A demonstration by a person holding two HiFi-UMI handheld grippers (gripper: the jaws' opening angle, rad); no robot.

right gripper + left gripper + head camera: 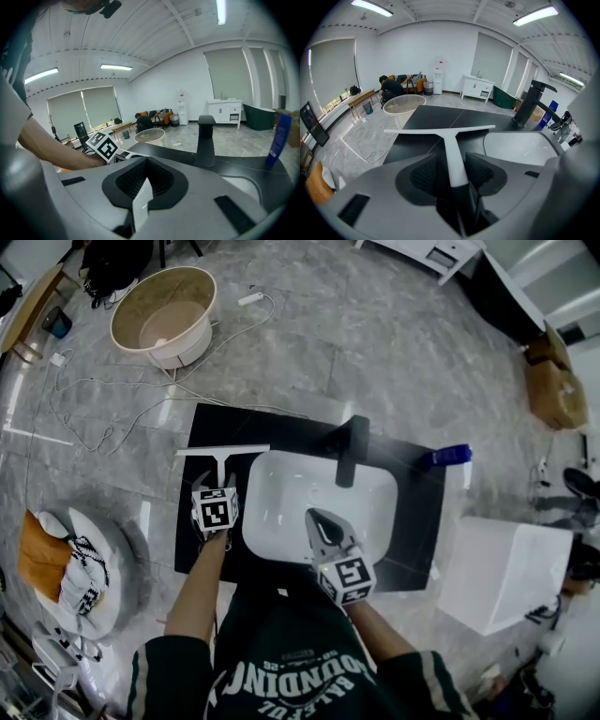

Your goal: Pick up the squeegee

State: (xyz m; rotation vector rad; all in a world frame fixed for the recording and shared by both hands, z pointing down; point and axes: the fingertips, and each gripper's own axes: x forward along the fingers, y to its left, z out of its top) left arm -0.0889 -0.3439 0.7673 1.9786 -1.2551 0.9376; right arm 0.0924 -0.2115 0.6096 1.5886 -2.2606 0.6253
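The white T-shaped squeegee (pixel 223 454) lies over the left side of the black counter (pixel 208 426), its blade across the far end. Its handle runs back into my left gripper (pixel 217 487). In the left gripper view the squeegee (pixel 451 138) passes straight between the two pads, and my left gripper (pixel 453 172) is shut on the handle. I cannot tell whether the blade rests on the counter or hangs just above it. My right gripper (pixel 322 525) is shut and empty over the front of the white sink (pixel 281 486). The right gripper view shows my right gripper (pixel 143 187) with its jaws together.
A black faucet (pixel 349 451) stands behind the sink, with a blue bottle (pixel 451 455) to its right. A round tub (pixel 165 313) and loose cables lie on the floor beyond the counter. A white box (pixel 503 570) stands to the right.
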